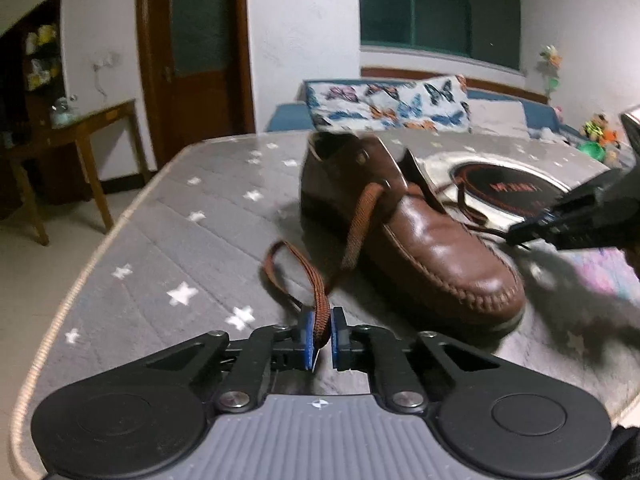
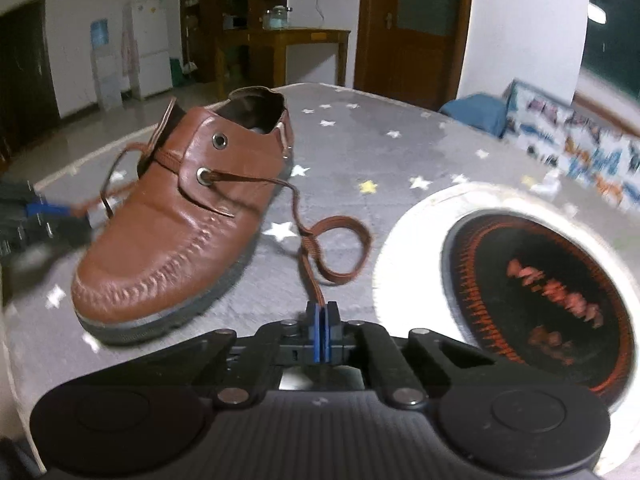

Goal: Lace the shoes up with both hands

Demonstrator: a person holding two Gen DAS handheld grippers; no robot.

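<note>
Two ends of one brown lace (image 1: pixel 354 232) run from the brown leather shoe (image 1: pixel 420 240) on the grey star-print mattress (image 1: pixel 168 216), the left gripper (image 1: pixel 320 330) pinching one and the right gripper (image 2: pixel 322 320) clamped on the other.

Left black tongs (image 1: pixel 321 330), blue pads, bottom centre of frame: jaws nearly together, pinching flat brown shoelace (image 1: pixel 320 304). Right black tongs (image 2: pixel 322 332), bottom centre: jaws closed on thin lace end (image 2: pixel 314 290). Both angled downward.
</note>
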